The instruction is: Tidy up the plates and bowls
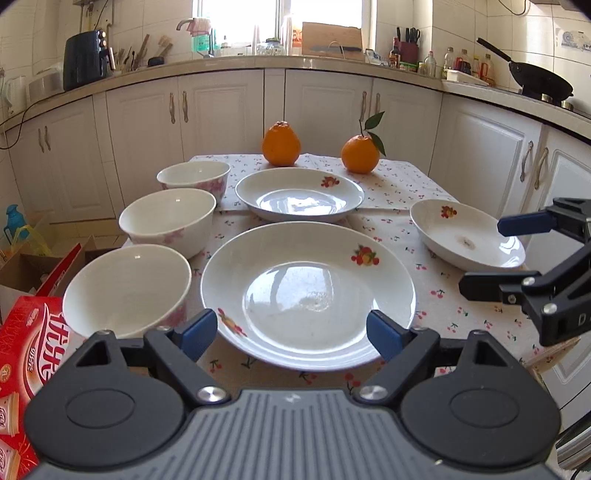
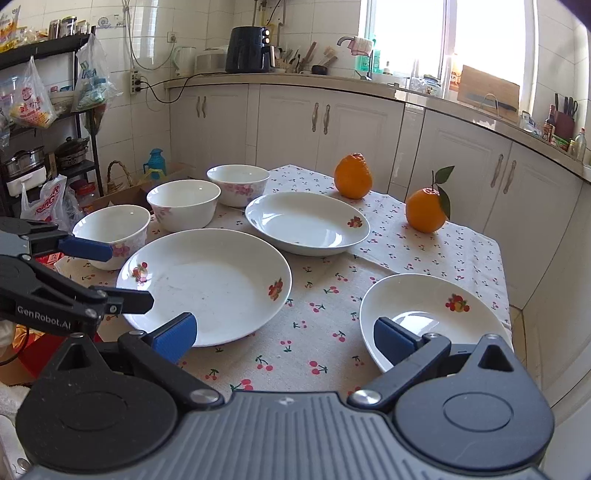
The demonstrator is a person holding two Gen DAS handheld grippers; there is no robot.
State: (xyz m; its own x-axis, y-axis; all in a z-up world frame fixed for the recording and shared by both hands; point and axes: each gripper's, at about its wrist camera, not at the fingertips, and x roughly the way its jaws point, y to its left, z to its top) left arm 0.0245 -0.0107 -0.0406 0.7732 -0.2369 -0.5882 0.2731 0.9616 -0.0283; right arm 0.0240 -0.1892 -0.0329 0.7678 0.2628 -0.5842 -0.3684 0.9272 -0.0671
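Bright window (image 1: 280,18) daylight, glare on plates, fisheye-bent edges.

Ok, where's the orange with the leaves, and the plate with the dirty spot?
Orange with leaves (image 1: 360,154), left wrist view, middle of the fruit's skin.
Plate with dirty spot (image 1: 443,232), left wrist view, bare inner slope left of the spot.

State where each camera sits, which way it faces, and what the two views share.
Left wrist: on the left tool, looking over the table toward the window counter, centred on the near plate; its own open fingers show, with the right tool entering at right.
Right wrist: on the right tool, looking across the table toward the corner shelf, between the big plate and the right plate; the left tool enters at left.
Shared: three plates, three bowls, two oranges, the cloth.
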